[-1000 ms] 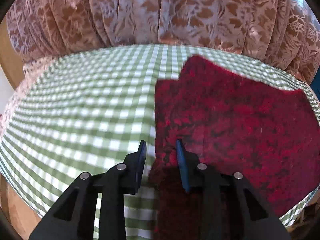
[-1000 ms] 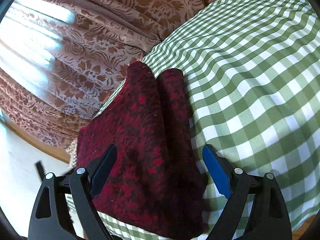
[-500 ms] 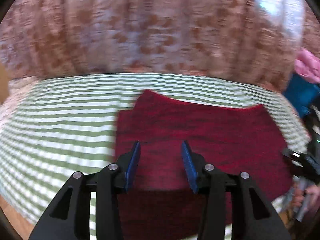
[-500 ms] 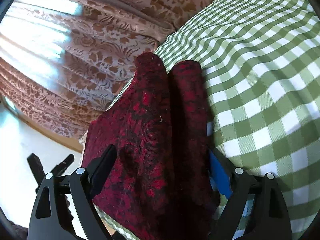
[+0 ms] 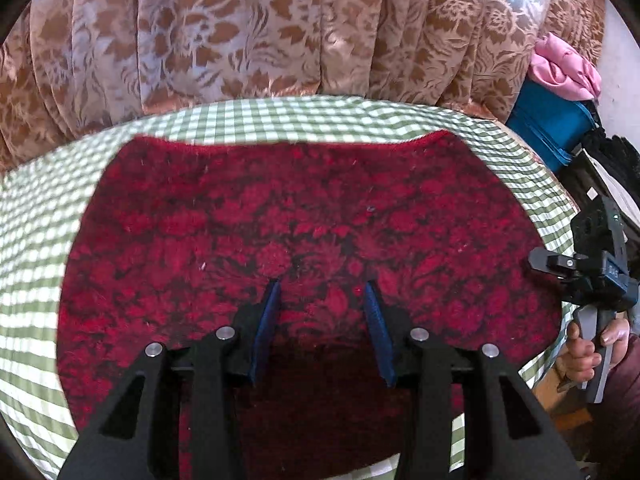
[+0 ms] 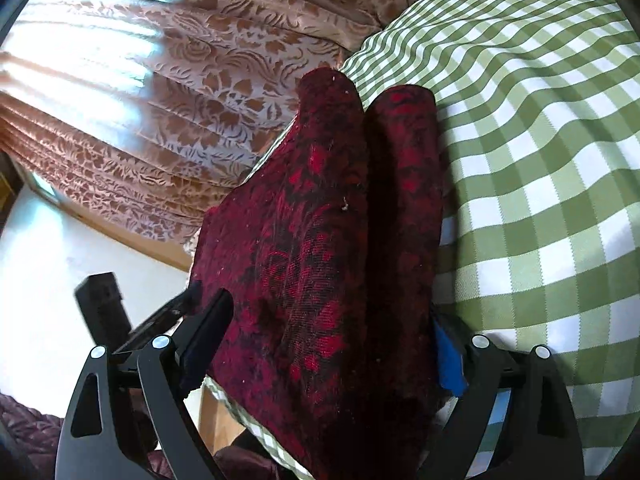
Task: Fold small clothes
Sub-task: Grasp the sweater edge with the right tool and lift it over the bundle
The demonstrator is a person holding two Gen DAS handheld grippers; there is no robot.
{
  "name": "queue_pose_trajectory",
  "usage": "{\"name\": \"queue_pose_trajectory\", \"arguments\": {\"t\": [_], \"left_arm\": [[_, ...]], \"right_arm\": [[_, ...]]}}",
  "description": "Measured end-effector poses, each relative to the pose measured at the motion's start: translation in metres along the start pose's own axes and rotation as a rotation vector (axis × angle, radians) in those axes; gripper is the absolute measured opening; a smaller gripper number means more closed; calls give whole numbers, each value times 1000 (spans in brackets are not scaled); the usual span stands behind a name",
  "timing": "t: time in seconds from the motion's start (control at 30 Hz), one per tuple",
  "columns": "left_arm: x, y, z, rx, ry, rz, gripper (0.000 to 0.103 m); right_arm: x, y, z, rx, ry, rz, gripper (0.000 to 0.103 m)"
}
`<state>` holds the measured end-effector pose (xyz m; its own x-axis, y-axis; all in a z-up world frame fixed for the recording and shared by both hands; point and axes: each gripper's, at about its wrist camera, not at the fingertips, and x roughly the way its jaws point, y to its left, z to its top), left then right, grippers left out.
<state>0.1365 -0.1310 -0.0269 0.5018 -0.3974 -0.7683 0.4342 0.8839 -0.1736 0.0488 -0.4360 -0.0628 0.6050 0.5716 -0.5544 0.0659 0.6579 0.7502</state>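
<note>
Left tongs (image 5: 322, 288): lower centre of the left wrist view, jaws parted with a gap between the blue pads (image 5: 267, 320); nothing pinched between them, the red cloth shows through the gap beneath.
Right tongs (image 6: 332, 348): bottom of the right wrist view, jaws spread wide on either side of the cloth's near end; the cloth lies between them, the left finger (image 6: 208, 328) at its left edge and the blue pad (image 6: 448, 364) just beside its right edge; no squeeze on the fabric shows.
Right tongs, seen from the left wrist view (image 5: 592, 276): at the right edge, by the cloth's right end, held in a hand (image 5: 588, 352).
Red cloth (image 5: 304, 224): dark red with a black floral pattern, spread flat across the middle of the left wrist view; in the right wrist view (image 6: 320, 240) it runs from the bottom centre up to mid-frame, with two rounded lobes at the far end and a dark crease between them.
Surface (image 6: 540, 160): covered by a green-and-white checked tablecloth (image 5: 36, 248) that carries the cloth.
Curtain (image 5: 260, 28): brown floral, hanging across the top behind the surface.
Upper right, left wrist view: pink fabric (image 5: 564, 68) on a blue item (image 5: 548, 120).
</note>
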Motion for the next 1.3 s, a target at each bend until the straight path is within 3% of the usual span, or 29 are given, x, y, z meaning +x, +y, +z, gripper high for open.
{"name": "queue_pose_trajectory", "arguments": {"t": [0.1, 0.2, 0.27, 0.43, 0.67, 0.83, 1.0, 1.17, 1.3], "left_arm": [[4, 1, -1, 4, 0, 2, 43], [8, 3, -2, -4, 1, -2, 43], [11, 6, -2, -20, 1, -11, 43], [14, 11, -3, -30, -6, -28, 43], [-3, 9, -1, -44, -30, 20, 42], [-15, 12, -5, -33, -55, 84, 42], [-19, 13, -10, -9, -71, 111, 42], [-19, 17, -12, -24, -76, 96, 42], [-20, 21, -13, -40, -80, 85, 42]], "right_arm": [[7, 8, 2, -33, 38, -11, 86], [15, 16, 1, -66, 72, -37, 76], [18, 17, 1, -60, 81, -43, 63], [16, 30, 3, -69, 67, -59, 54], [16, 39, 5, -88, 67, -110, 53], [19, 21, 1, -32, 60, -148, 73], [21, 28, -1, -50, 58, -171, 74], [21, 47, 1, -100, 47, -211, 55], [19, 65, 3, -138, 50, -227, 48]]}}
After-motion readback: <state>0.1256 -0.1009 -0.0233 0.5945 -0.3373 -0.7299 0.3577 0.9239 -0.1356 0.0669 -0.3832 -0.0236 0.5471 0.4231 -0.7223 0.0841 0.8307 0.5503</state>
